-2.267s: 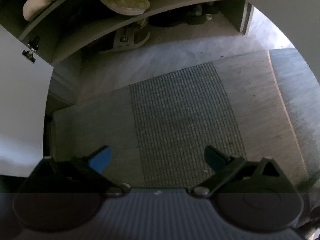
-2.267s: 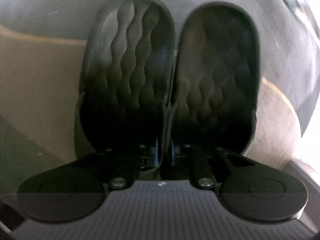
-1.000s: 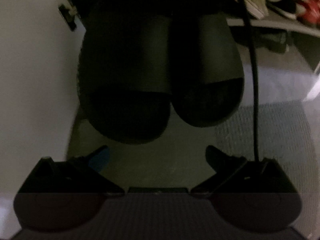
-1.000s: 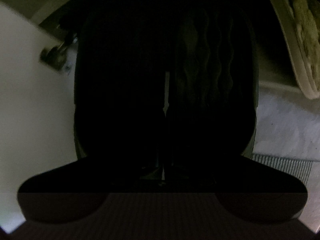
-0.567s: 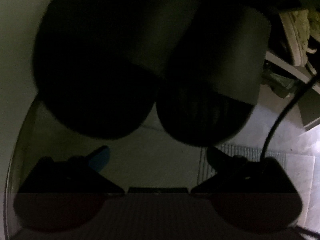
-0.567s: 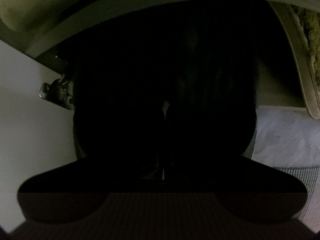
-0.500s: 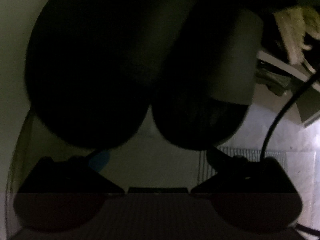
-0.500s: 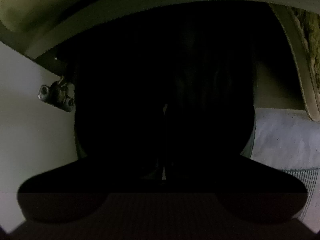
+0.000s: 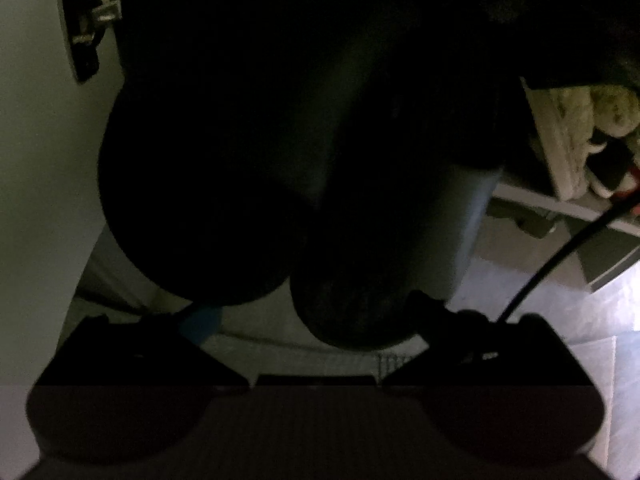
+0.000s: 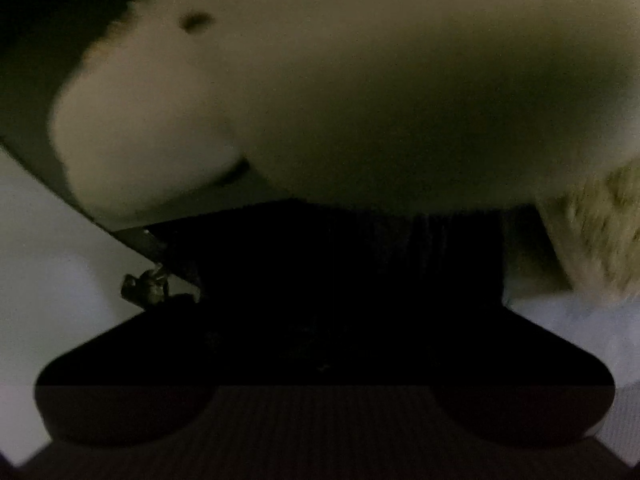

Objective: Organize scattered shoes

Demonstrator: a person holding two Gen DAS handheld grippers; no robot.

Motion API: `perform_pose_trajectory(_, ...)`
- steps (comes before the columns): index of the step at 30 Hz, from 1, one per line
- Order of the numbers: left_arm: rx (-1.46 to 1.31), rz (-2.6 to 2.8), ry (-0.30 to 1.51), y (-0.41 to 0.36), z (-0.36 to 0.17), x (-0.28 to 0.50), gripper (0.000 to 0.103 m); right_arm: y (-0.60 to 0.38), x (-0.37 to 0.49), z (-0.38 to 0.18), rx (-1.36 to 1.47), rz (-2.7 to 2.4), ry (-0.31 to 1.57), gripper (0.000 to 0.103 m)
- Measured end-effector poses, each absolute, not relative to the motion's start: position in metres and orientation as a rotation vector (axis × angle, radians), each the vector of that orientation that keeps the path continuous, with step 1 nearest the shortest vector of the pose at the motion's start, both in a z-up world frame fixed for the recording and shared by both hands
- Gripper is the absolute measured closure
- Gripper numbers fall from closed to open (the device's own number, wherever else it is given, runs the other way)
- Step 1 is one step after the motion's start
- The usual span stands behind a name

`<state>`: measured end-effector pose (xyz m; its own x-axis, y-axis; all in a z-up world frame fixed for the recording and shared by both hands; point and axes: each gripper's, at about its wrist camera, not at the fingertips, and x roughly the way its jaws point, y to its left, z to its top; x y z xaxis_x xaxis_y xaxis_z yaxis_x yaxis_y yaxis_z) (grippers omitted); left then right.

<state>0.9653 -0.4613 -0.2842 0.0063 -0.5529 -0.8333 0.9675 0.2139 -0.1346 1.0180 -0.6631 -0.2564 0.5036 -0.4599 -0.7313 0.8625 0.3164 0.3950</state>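
My left gripper (image 9: 316, 320) has its fingers wide apart and the jaws are closing, with nothing pressed between the pads. My right gripper (image 10: 326, 304) sits in deep shadow. Its jaws are opening, but I cannot make out the fingers, so I cannot tell whether they grip anything.

Left of my left gripper stands a white cabinet door (image 9: 36, 160) with a metal hinge (image 9: 86, 28) near its top edge. To the right and ahead, a shelf (image 9: 532, 198) carries fluffy pale slippers (image 9: 580, 116), with something red and dark just behind them. A black cable (image 9: 560, 256) crosses the pale floor (image 9: 520, 284) on that side. From my right wrist, a pale plush slipper (image 10: 320, 100) looms close above and ahead and blocks most of the view. A shaggy edge (image 10: 600, 240) hangs to the right, and the same hinge shows low on the left.

The black slides (image 9: 280, 180) are a matched pair, side by side and touching, broad-strapped, with rounded toes pointing back at my left gripper. They are almost featureless in the gloom.

They hang just ahead of my left fingers. The right slide's toe dips down between the fingertips, close by the right one, though I cannot tell if it touches. The left slide's toe stops just above the blue-padded left finger. Seen from my right gripper, the slides are a dark mass directly in front, under the plush slipper.
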Motion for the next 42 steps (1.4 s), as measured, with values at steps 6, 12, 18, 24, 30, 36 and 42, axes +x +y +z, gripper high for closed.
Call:
perform_pose_trajectory(6, 0.611, -1.386, 0.806, -0.455, -0.272, 0.946, 0.004, -0.641, 1.018, -0.241, 0.696, -0.936, 0.594, 0.02)
perform_pose_trajectory(12, 0.642, -1.388, 0.767, -0.464, -0.267, 0.943, 0.006, -0.569, 0.929, -0.253, 0.773, -1.025, 0.627, 0.02)
perform_pose_trajectory(18, 0.723, -1.45, 0.675, -0.496, -0.264, 0.944, 0.006, -0.527, 0.853, -0.293, 1.073, -1.101, 0.532, 0.02)
perform_pose_trajectory(24, 0.739, -1.461, 0.714, -0.513, -0.27, 0.947, 0.006, -0.511, 0.789, -0.269, 1.137, -1.153, 0.469, 0.02)
perform_pose_trajectory(30, 0.725, -1.387, 0.829, -0.497, -0.271, 0.952, 0.005, -0.496, 0.745, -0.255, 1.25, -1.191, 0.415, 0.02)
perform_pose_trajectory(36, 0.599, -1.203, 0.927, -0.425, -0.225, 0.956, 0.005, -0.498, 0.741, -0.28, 1.372, -1.13, 0.401, 0.021)
perform_pose_trajectory(42, 0.583, -0.966, 0.861, -0.353, -0.186, 0.96, 0.0, -0.53, 0.763, -0.363, 1.672, -1.027, 0.302, 0.038)
